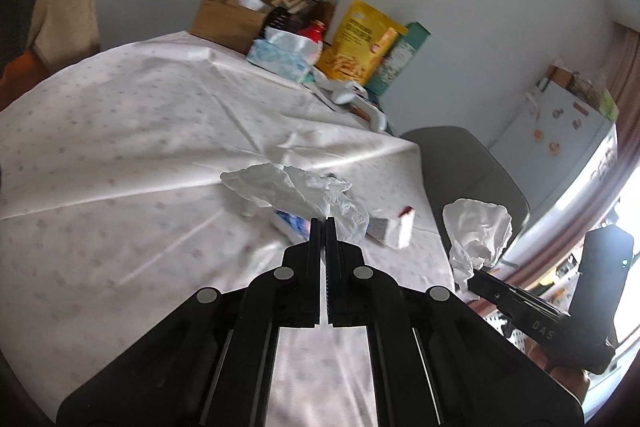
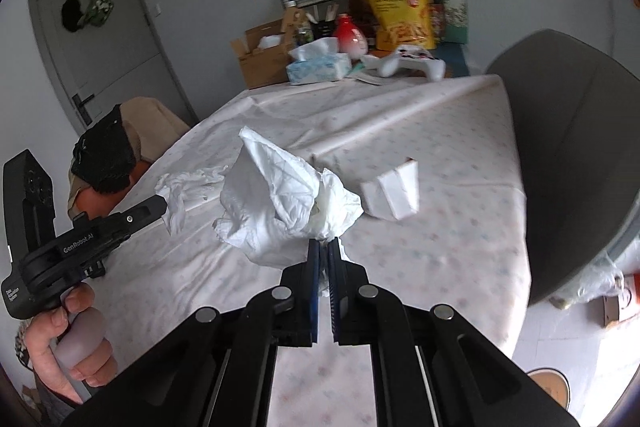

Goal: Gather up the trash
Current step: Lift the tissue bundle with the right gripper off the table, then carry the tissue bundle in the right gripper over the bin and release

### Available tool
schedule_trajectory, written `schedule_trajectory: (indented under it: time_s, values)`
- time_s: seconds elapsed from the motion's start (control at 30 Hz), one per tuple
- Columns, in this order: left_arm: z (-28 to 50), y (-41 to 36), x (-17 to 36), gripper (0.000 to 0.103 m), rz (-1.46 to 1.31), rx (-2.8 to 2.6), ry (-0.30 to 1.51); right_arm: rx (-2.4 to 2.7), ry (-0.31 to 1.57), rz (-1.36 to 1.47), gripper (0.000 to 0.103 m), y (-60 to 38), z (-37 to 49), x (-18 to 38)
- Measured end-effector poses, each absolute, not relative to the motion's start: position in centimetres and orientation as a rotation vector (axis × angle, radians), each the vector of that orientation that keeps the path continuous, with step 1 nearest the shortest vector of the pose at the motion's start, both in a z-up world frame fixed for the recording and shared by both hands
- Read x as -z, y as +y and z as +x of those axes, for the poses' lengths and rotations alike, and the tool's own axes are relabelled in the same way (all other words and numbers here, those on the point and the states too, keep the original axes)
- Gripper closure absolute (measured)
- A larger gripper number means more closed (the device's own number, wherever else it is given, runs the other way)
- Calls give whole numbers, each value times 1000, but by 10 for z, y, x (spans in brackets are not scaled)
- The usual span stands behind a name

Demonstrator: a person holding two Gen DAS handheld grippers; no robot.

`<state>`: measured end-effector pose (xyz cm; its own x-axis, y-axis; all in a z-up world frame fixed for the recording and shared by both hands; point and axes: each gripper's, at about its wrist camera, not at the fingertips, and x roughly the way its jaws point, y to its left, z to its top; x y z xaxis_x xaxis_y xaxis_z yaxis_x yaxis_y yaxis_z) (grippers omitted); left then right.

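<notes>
My left gripper (image 1: 324, 222) is shut on a crumpled white plastic bag (image 1: 292, 189) and holds it just above the table (image 1: 120, 147). The right wrist view shows that gripper (image 2: 162, 203) at the left, held by a hand, with the bag (image 2: 180, 185) at its tip. My right gripper (image 2: 325, 241) is shut on a big crumpled white tissue (image 2: 276, 203), lifted off the tablecloth. In the left wrist view this gripper (image 1: 474, 277) holds the tissue (image 1: 480, 227) beyond the table's right edge. A small white carton (image 1: 396, 231) (image 2: 394, 193) lies on the cloth. A blue wrapper (image 1: 290, 223) lies partly under the bag.
At the table's far end stand a tissue box (image 2: 318, 65), a yellow snack bag (image 2: 400, 7), a cardboard box (image 2: 260, 59), a red-and-white bottle (image 2: 350, 37) and a white game controller (image 2: 408, 65). A grey chair (image 2: 572, 155) stands at the table's right side.
</notes>
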<state>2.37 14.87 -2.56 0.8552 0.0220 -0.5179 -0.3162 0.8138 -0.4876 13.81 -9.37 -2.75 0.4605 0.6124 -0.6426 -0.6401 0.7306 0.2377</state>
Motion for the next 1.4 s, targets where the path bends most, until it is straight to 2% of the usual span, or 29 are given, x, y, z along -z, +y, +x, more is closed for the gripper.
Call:
schedule_trajectory:
  time_s: [0.4, 0.87, 1.4]
  values:
    - [58, 95, 30, 100, -545, -73, 584, -641, 786, 62, 98, -172, 143, 39]
    - [118, -13, 34, 100, -424, 128, 681, -478, 779, 165, 97, -276, 149, 58]
    - [165, -145, 51, 100, -246, 303, 797, -227, 851, 292, 97, -409, 148, 119]
